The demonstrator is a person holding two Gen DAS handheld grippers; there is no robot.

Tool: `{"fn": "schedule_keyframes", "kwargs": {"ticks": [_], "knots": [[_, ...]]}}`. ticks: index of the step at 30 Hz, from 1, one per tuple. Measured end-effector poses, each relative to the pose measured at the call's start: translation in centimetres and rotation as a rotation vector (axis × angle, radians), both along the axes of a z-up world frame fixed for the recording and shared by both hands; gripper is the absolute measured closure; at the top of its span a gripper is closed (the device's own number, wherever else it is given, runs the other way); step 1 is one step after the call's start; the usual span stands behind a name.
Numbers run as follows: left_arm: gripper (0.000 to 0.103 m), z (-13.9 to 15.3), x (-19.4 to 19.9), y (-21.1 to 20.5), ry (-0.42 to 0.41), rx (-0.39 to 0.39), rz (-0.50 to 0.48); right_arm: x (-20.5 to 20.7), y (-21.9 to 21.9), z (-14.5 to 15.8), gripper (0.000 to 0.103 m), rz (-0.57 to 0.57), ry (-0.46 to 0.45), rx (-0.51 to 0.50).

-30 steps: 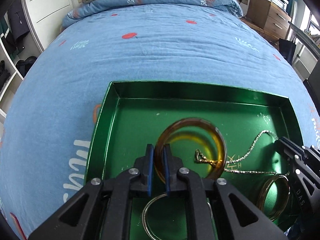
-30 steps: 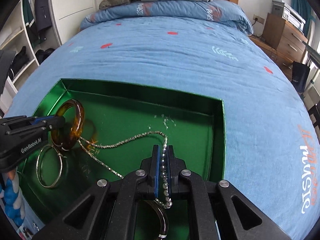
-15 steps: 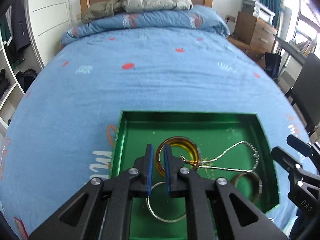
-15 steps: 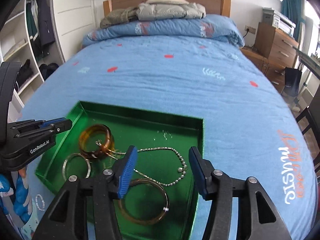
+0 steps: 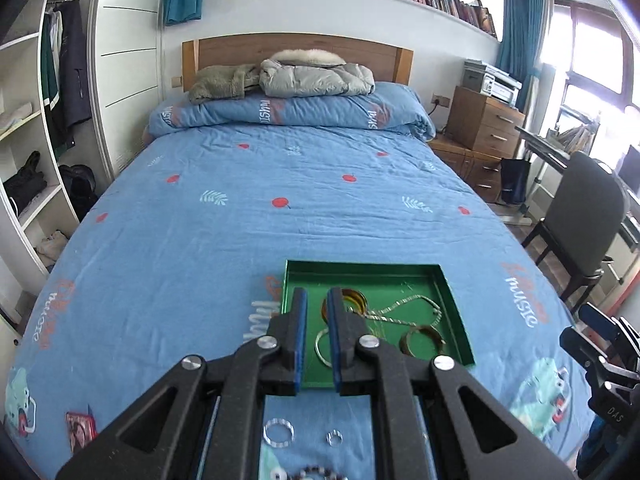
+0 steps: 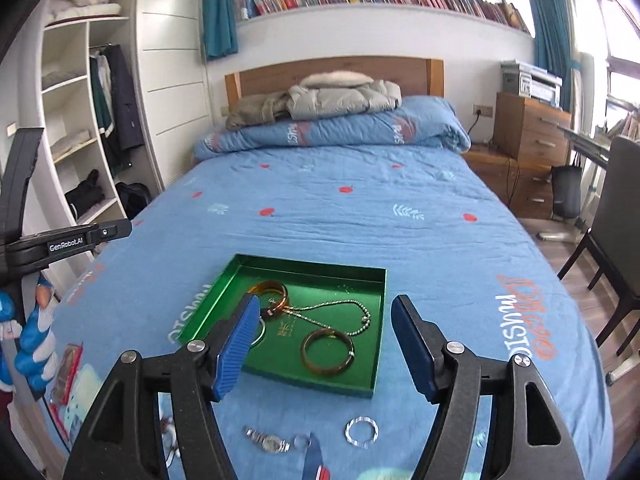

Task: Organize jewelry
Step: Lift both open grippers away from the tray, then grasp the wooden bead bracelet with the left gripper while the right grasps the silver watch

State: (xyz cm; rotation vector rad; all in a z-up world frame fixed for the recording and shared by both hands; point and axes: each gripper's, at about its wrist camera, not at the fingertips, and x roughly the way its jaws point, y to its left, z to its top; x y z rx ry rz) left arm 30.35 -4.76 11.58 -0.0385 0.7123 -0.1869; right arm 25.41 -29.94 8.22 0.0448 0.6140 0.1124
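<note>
A green tray lies on the blue bed cover. In it are a thick amber bangle, a silver chain, a thin brown bangle and a silver hoop. My left gripper hovers above and short of the tray, its jaws a narrow slit apart with nothing in them. My right gripper hangs over the tray's near edge; its jaws are opening and hold nothing.
Loose pieces lie on the cover before the tray: a clear ring, a small ring, a watch. A chair and wooden drawers stand right; open shelves left. Jackets and a folded duvet lie at the headboard.
Both grippers rose and drew back from the tray. The right one let go of the chain and opened. The amber bangle, earlier between the left fingers, now lies in the tray.
</note>
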Motion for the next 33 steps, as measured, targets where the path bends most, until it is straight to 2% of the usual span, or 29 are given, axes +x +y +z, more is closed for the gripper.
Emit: {"fn": "schedule_keyframes", "kwargs": {"ticks": [8,12,17,20,23,27,33], "knots": [[0.093,0.4,-8.2,2.9,-0.015,-0.003,-0.047,-10.0,1.0,3.0,0.036,0.029,-0.097,-0.006],[0.092,-0.2,-11.5,4.6,-0.013,-0.012,-0.055,-13.7,1.4,3.4,0.036,0.052,-0.129,0.011],[0.089,-1.8,-14.6,6.0,-0.016,-0.019,-0.061,-16.4,1.8,2.9,0.036,0.075,-0.147,0.04],[0.087,-2.9,-15.7,6.4,-0.013,-0.021,-0.071,-17.4,2.0,2.1,0.036,0.078,-0.153,0.043],[0.074,-4.7,-16.5,6.7,0.002,-0.02,-0.085,-17.4,2.3,0.7,0.036,0.095,-0.137,0.061],[0.072,-8.1,-17.0,6.4,0.03,0.008,-0.123,-17.7,2.3,-1.8,0.036,0.11,-0.096,0.082],[0.071,-14.4,-15.5,5.3,0.175,-0.044,-0.156,-15.9,2.4,-7.1,0.036,0.114,0.009,0.116]]}}
